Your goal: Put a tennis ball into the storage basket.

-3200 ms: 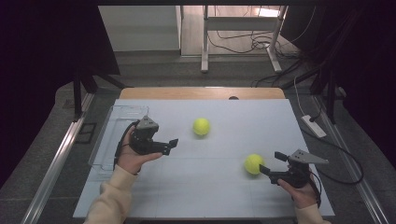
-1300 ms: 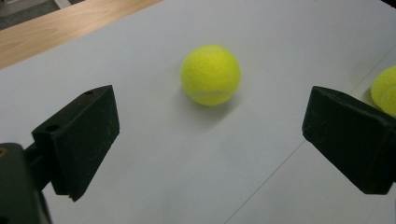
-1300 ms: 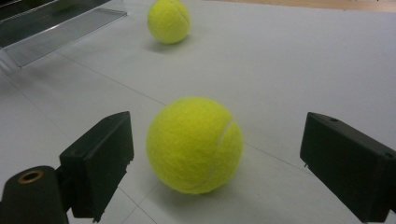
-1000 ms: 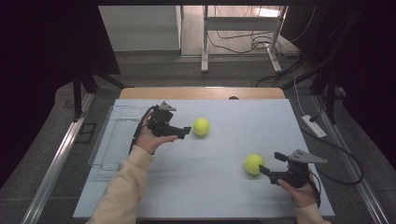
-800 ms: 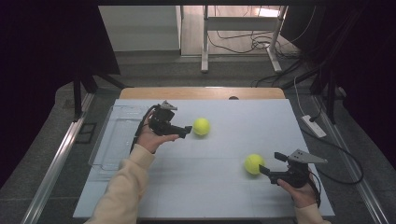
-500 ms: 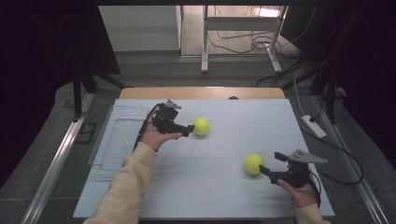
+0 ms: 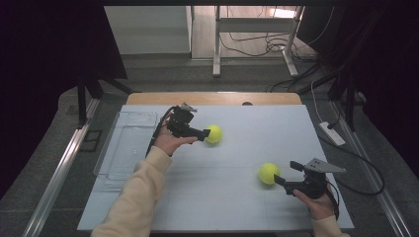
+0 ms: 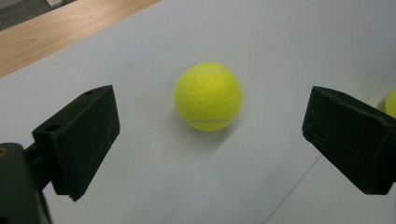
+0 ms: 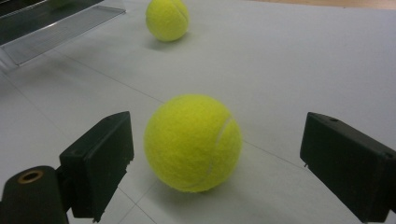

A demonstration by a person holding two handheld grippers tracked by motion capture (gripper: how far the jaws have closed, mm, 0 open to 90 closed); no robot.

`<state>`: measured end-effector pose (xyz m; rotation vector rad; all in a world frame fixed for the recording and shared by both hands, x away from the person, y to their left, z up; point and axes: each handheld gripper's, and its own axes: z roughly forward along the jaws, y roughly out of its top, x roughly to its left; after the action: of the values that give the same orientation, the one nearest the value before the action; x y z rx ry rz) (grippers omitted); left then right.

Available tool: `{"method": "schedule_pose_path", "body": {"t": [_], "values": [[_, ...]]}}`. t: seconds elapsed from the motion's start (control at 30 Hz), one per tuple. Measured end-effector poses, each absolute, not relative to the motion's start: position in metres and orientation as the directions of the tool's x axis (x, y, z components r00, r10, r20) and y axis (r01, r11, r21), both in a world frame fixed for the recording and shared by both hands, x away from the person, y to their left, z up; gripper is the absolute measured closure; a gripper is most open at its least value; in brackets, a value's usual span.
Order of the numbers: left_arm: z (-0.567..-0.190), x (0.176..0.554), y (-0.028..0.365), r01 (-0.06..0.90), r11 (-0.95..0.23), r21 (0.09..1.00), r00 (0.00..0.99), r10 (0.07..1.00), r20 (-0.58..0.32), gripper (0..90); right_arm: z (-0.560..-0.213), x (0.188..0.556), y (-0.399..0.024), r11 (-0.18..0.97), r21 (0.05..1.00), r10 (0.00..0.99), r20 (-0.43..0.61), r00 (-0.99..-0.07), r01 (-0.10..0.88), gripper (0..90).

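High view: left claw (image 7: pixel 201 133), spread, has advanced from the tray (image 7: pixel 129 143) to the far ball (image 7: pixel 214 134); right claw (image 7: pixel 280 174), spread, still brackets the near ball (image 7: pixel 268 173); grasps pending.

A clear rectangular plastic tray (image 7: pixel 127 145) lies at the left edge of the white-covered table (image 7: pixel 237 207), whose bare wooden strip (image 7: pixel 212 98) runs along the far side; a white power strip (image 7: pixel 331 133) sits on the floor at the right.

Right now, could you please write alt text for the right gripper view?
A yellow tennis ball rests on the white table between the right claw's open black jaws, untouched. A second ball lies beyond, near a clear tray.
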<state>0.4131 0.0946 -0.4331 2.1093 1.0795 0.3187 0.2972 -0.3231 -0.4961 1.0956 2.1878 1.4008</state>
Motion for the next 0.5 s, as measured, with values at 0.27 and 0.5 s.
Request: {"method": "schedule_pose_path", "body": {"t": [0.27,0.5], "values": [[-0.437,0.424,0.087,0.613,-0.391,0.687,0.615,0.782,-0.104,5.1,-0.496,0.297,-0.323,0.225,0.874,0.744,0.131,-0.655,0.43,9.7],[-0.44,0.432,0.08,0.617,-0.409,0.672,0.622,0.776,-0.099,5.1,-0.497,0.297,-0.323,0.226,0.874,0.746,0.13,-0.654,0.431,9.7]]}}
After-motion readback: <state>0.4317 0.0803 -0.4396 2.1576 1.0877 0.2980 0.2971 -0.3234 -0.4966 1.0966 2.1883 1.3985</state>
